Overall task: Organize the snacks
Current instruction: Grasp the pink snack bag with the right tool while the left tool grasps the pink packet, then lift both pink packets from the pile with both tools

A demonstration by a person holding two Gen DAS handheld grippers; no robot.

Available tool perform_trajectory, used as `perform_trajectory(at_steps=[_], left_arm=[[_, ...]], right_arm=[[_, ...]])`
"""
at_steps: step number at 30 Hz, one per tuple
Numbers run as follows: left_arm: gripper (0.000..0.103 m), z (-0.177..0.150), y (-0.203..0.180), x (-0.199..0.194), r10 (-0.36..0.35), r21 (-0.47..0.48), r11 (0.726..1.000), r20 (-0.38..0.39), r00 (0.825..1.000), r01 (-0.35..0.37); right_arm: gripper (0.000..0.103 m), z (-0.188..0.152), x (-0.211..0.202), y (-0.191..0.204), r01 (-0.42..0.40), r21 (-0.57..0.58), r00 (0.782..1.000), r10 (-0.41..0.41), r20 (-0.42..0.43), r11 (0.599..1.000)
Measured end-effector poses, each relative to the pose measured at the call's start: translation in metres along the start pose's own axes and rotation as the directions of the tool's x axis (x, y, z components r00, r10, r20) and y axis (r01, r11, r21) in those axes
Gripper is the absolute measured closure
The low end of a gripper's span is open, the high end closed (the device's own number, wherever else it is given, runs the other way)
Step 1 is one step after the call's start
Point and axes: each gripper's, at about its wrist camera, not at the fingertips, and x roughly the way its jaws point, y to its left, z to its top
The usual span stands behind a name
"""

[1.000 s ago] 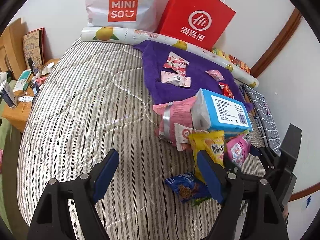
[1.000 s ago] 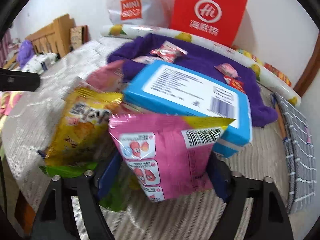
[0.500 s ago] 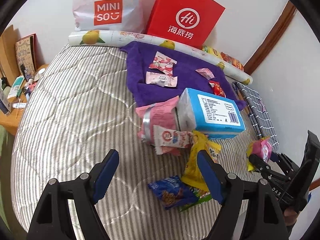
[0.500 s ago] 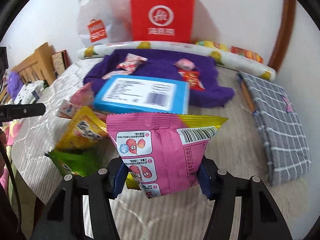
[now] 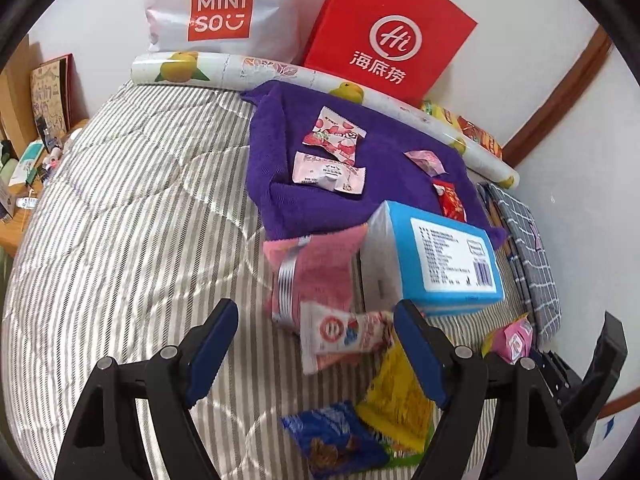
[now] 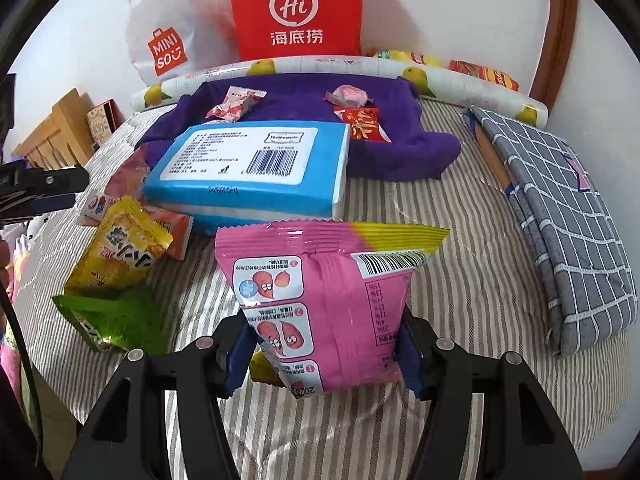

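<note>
The green packet [image 6: 112, 320] lies half under the yellow packet [image 6: 120, 244] — its print unreadable.

The right gripper [image 6: 324, 356] angles downward, jaws clamped on a pink packet [image 6: 320, 300]. The left gripper [image 5: 316, 356] tilts downward too, jaws wide apart, gripping nothing.

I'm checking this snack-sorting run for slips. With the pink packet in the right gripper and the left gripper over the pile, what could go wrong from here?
1. The right gripper pinches only the lower end of the pink packet; the soft bag could sag or slide out.
2. The left gripper hangs open over overlapping packets; closing may catch the white-and-pink packet and the yellow packet together.
3. The blue box leans on the pile and may shift.
</note>
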Motion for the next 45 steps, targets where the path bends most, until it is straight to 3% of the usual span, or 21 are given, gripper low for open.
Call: perform_trajectory(at_steps=[14, 19, 22, 27, 32, 36, 45], left_arm=[[0.027, 0.016, 0.003, 0.054, 0.015, -0.014, 1.0, -0.077, 0.997, -0.016], [0.04, 0.014, 0.006, 0.059, 0.039, 0.004, 0.999, -0.066, 0.997, -0.039], [0.052, 0.011, 0.008, 0.06, -0.001, 0.004, 1.0, -0.066, 0.998, 0.001], [0.052, 0.004, 0.008, 0.057, -0.009, 0.039, 0.999, -0.004, 1.0, 0.01], [0.056, 0.0, 0.017, 0.056, -0.055, 0.007, 0.998, 0.035, 0.998, 0.055], [0.057, -0.002, 0.013, 0.056, -0.067, 0.072, 0.995, 0.031, 0.997, 0.064], [0.057, -0.001, 0.016, 0.057, -0.096, 0.073, 0.993, 0.028, 0.995, 0.093]], right_arm=[[0.039, 0.004, 0.013, -0.011, -0.077, 0.031, 0.997, 0.076, 0.033, 0.997], [0.037, 0.004, 0.016, -0.015, -0.09, 0.052, 0.995, 0.087, 0.053, 0.995], [0.034, 0.003, 0.02, -0.019, -0.101, 0.089, 0.994, 0.096, 0.06, 0.991], [0.034, 0.0, 0.021, -0.021, -0.115, 0.1, 0.99, 0.105, 0.094, 0.988], [0.034, -0.005, 0.02, -0.023, -0.135, 0.116, 0.984, 0.119, 0.132, 0.984], [0.034, -0.006, 0.022, -0.028, -0.159, 0.137, 0.981, 0.141, 0.13, 0.978], [0.034, -0.007, 0.025, -0.016, -0.117, 0.079, 0.986, 0.106, 0.126, 0.99]])
